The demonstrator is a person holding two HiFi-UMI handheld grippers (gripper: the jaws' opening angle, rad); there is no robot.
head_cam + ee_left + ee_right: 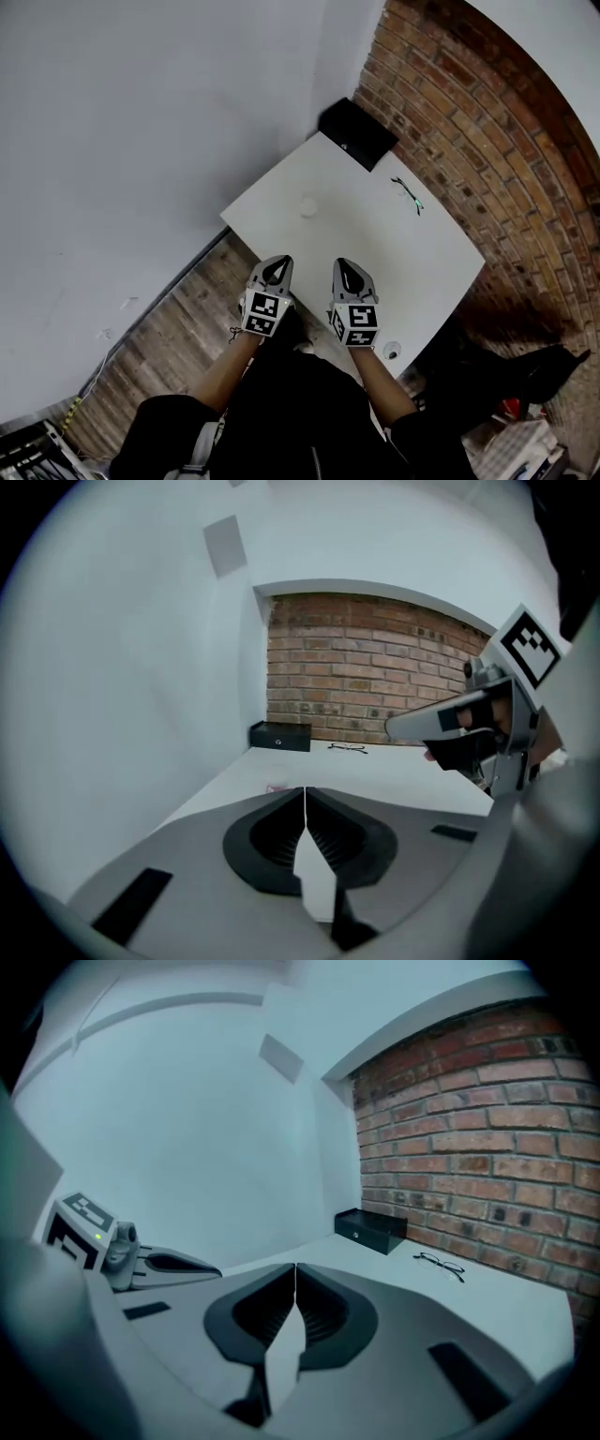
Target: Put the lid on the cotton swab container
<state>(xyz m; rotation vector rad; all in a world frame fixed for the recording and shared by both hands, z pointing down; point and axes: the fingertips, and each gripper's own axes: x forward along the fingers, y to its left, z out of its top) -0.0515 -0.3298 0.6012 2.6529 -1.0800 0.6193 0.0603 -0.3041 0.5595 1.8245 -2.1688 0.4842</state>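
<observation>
A sparse indoor workroom, perhaps a small office or studio. A square white counter (375, 253) stands in the corner where a plain white painted wall (141, 122) meets an exposed red brick wall (487, 122), above a grey-brown wood plank floor (178, 319). A flat black rectangular box (357, 132) and thin dark-framed eyeglasses (407, 194) lie on the counter.

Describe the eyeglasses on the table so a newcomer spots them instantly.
Start at the red brick wall; beside it stands the white table, a solid black box at its far corner. Near the table's wall-side edge, this side of the box, lie the thin dark-framed eyeglasses: the only wiry thing there, unlike the blocky box or the small pale round object mid-table.
</observation>
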